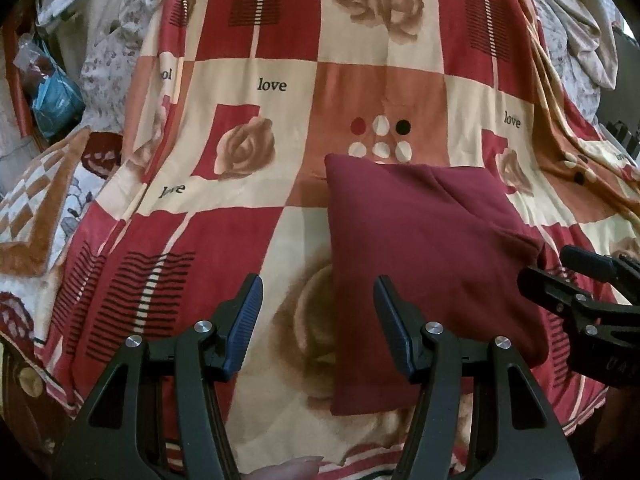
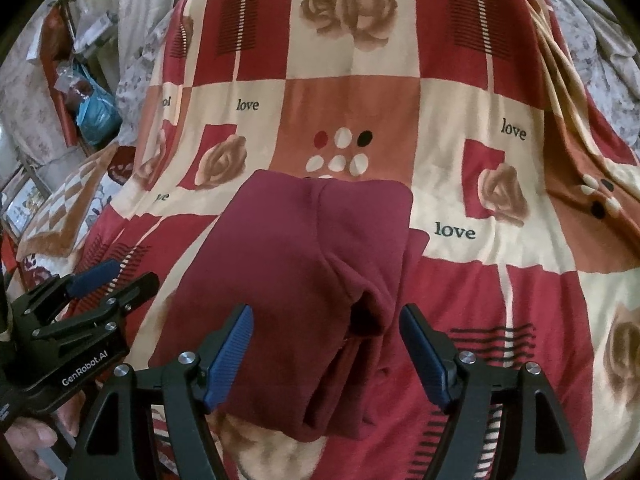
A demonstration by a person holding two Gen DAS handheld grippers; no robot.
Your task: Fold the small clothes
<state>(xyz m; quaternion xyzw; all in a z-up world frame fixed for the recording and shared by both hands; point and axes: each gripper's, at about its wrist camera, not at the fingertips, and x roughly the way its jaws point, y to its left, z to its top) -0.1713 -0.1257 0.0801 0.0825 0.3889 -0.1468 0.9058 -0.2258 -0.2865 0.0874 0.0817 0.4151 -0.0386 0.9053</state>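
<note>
On the patchwork blanket (image 1: pixel 280 40), both tongs (image 1: pixel 318 320) (image 2: pixel 326 352) hover spread wide over the maroon garment (image 2: pixel 288 264).

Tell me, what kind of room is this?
Probably a bedroom at home: a rose-patterned "love" blanket covers what looks like a bed, floral bedding is heaped behind it, and a folded maroon garment lies on top.
</note>
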